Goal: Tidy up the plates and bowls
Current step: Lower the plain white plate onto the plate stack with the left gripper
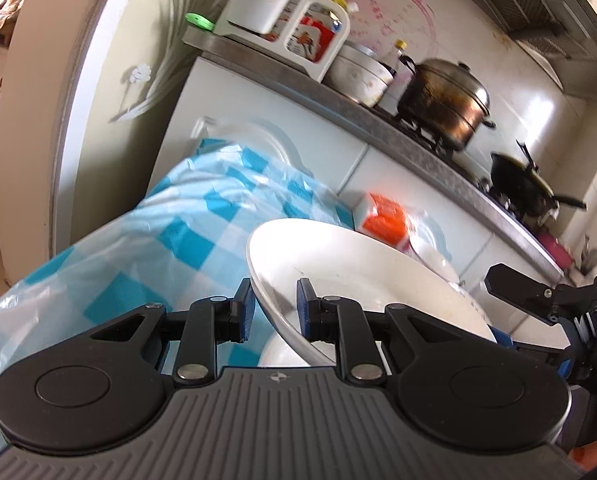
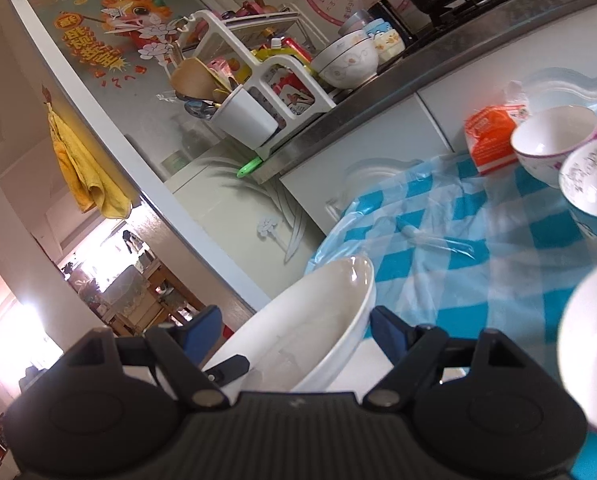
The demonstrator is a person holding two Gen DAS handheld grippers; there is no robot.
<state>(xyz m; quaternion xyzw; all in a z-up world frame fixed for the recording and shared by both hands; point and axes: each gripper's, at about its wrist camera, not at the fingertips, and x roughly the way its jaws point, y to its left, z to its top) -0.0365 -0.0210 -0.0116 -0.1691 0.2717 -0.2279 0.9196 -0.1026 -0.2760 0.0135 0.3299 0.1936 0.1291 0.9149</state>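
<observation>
Plates and bowls are only partly sorted, as far as these views show. A white plate (image 1: 362, 280) is held tilted above the tabletop (image 2: 458, 248), which is covered by a blue-and-white checked cloth; beneath it in the left wrist view a second white dish (image 1: 276, 354) peeks out, so a stack may be forming, though I cannot tell whether the two touch. Off to the right side of the cloth several bowls sit ungathered: a white bowl with a purple rim (image 2: 554, 136), a blue patterned bowl (image 2: 594, 184) just beside it, and a third white bowl (image 2: 590, 344) nearer the camera. An orange carton (image 2: 488, 142) stands by the first bowl. Judging by this, the plates are in hand and the bowls are left to do.

The left gripper (image 1: 274, 308) comes in low and level, its jaws closed on the near rim of the white plate, one blue pad under the rim and one inside it. The right gripper (image 2: 298, 332) faces the same plate from the opposite edge, tipped so the kitchen leans; its jaws stand wide apart on either side of the plate, and neither pad appears to press it.
</observation>
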